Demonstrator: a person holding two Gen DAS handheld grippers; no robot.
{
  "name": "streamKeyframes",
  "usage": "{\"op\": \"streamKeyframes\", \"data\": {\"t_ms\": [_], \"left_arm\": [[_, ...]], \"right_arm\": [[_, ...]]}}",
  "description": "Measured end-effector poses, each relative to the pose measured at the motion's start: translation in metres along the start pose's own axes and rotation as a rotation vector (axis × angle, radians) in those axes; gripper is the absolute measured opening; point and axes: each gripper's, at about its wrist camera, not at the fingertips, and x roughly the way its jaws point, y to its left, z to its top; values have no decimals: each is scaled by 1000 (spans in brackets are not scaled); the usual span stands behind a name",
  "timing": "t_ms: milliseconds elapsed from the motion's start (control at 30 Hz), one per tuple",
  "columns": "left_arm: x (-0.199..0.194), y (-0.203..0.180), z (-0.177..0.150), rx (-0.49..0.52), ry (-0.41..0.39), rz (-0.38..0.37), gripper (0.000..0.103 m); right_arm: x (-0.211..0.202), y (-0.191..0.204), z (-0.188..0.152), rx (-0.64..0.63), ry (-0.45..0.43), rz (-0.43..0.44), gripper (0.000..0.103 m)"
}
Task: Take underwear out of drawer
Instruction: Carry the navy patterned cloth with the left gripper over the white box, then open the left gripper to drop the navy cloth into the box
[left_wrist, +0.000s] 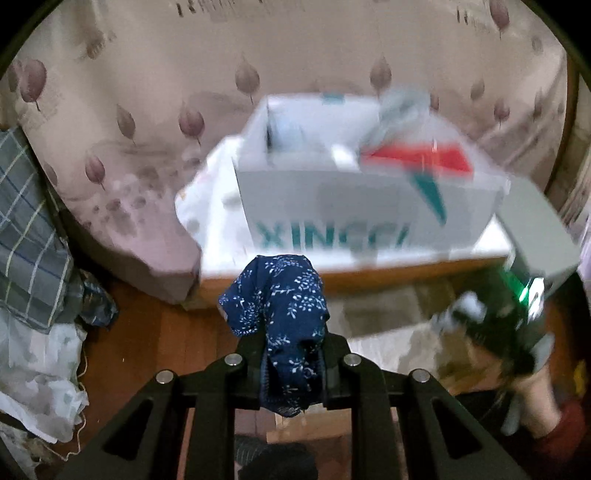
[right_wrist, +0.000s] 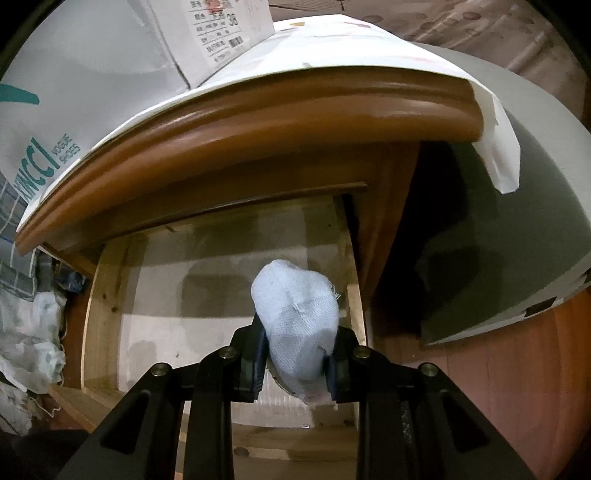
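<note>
Two garments were clamped in closed jaws: the left gripper (left_wrist: 291, 354) held navy floral underwear (left_wrist: 280, 314) clear of the drawer, while the right gripper (right_wrist: 297, 360) pinched pale blue underwear (right_wrist: 299, 314) above the drawer's (right_wrist: 96, 314) right edge, where a loose fold might snag or slip free.
</note>
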Motion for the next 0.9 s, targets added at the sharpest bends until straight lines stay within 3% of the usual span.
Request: {"op": "streamKeyframes", "data": {"t_ms": [167,267,367,567,900], "left_arm": [[-30,5,59,23,-116,37,19],[-28,2,88,39,-129,16,19],[-18,1,113,29,-124,-15,19],[10,-10,145,35,-101,7,19],[78,-25,165,29,2,-1,19]], "right_arm": [[-2,-3,1,12,-2,-11,24],[-2,-3,1,13,-1,-13,23],[-3,-2,2,8,-6,-27,23],[-2,-3,1,9,-8,-45,23],[2,-3,0,1,16,-28,23]]}}
